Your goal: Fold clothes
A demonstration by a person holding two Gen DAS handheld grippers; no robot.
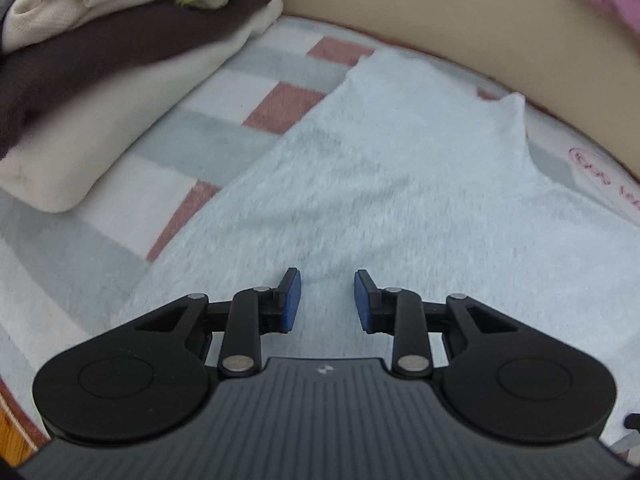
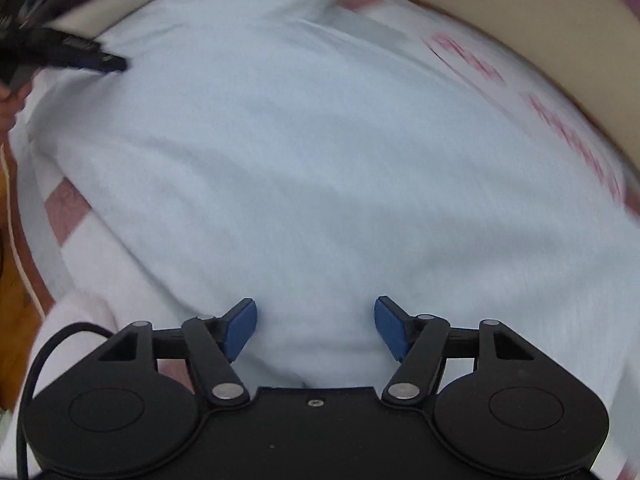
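Pale blue fuzzy garment [image 1: 400, 184] lies spread flat on a checked blanket [image 1: 224, 80], filling the centre and right of the left wrist frame and nearly all of the right wrist frame [image 2: 320, 152].

Left gripper [image 1: 327, 300]: fingers apart, blue pads clear of each other, nothing between them, low over the near part of the cloth. Right gripper [image 2: 315, 326]: also spread wide, nothing held, hovering over the near edge of the same garment. Right view is motion-blurred (so fine creases cannot be read there). The left gripper shows again as a dark shape at the upper left of the right view [image 2: 80, 58], at the garment's edge.

Orientation: in the left view the long axis runs from the lower centre up toward the upper right, the cloth narrowing as it goes; two small raised corners mark the far end near the tan rim [image 1: 440, 12]. Which end is neck or hem, I cannot tell.

A stack of folded clothes [image 1: 100, 40] sits at upper left, apart from the blue piece.

Step, as a judgement: the garment is laid out, not visibly doubled over; both grippers look placed between grasps. A fold would call for pinching an edge on each side and carrying it across evenly, keeping the fuzzy cloth from dragging the blanket.
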